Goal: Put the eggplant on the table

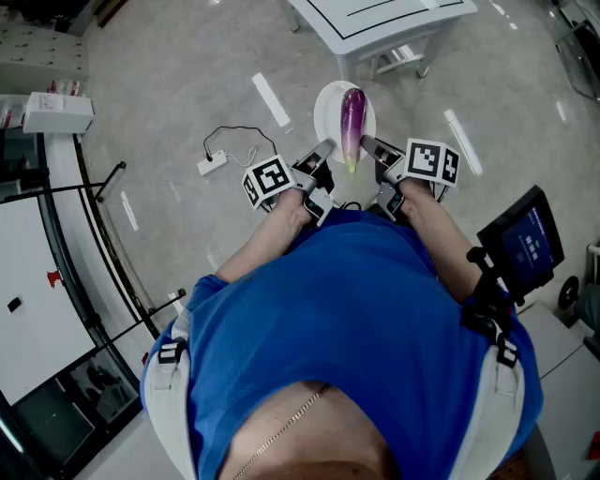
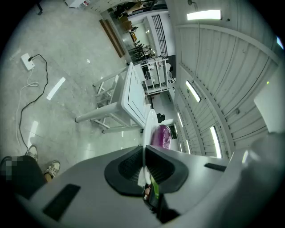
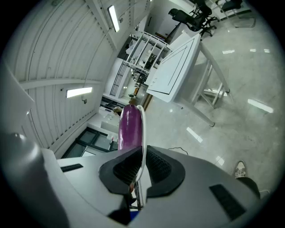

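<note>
Left gripper, right gripper clamped on opposite plate rims, steadying eggplant for carry; desk beyond plate, not yet reached.

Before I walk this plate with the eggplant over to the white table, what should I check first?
1. Left gripper shut on the plate rim: ok.
2. Right gripper shut on the opposite rim: ok.
3. Eggplant lying on the plate between the two grippers: ok.
4. Plate held level: cannot tell.
5. Plate above the white table: not ok. It is over the floor, and the table is ahead.
6. Plug block with its cord out of the path: probably ok, since it lies on the floor off to the left.
</note>
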